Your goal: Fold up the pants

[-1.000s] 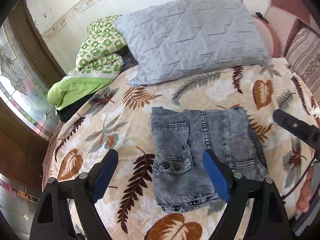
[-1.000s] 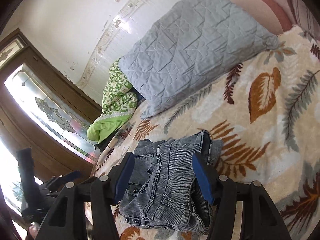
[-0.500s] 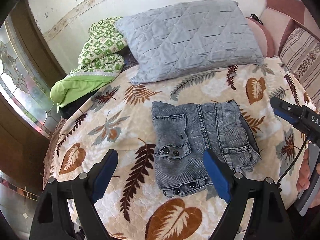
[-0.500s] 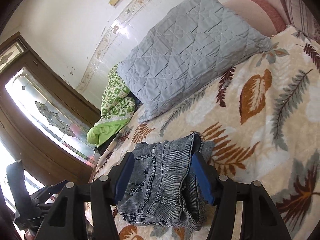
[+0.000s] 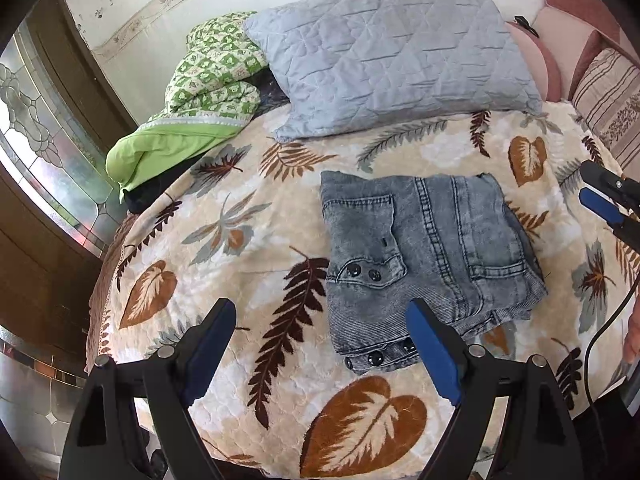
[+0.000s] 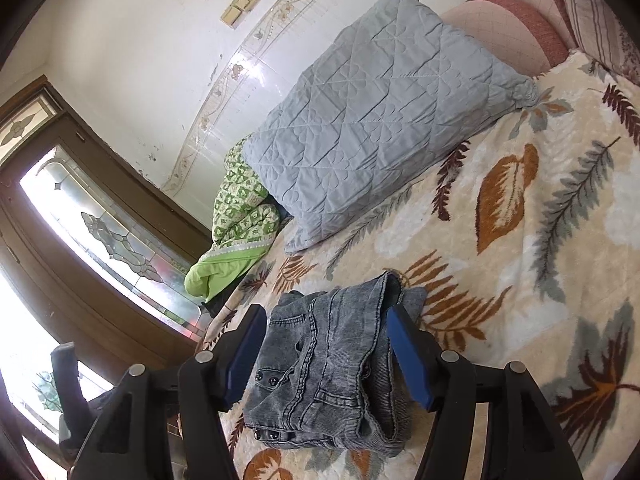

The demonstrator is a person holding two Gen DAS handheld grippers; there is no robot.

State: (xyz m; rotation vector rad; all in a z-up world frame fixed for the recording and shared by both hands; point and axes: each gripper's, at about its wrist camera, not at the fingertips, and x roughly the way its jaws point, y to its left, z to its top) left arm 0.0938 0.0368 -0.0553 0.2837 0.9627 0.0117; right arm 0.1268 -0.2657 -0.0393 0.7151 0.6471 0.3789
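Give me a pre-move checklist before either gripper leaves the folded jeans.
1. Jeans folded into a compact stack on the leaf-print blanket: ok.
2. Left gripper open, nothing between its fingers: ok.
3. Right gripper jaws have just been opening; the jeans show between the fingers, but contact: cannot tell.
4. Stack edges aligned: not ok, lower layers stick out on the right gripper's side.
5. Grey pillow apart from the jeans: ok.
6. Cable clear of the jeans: ok.
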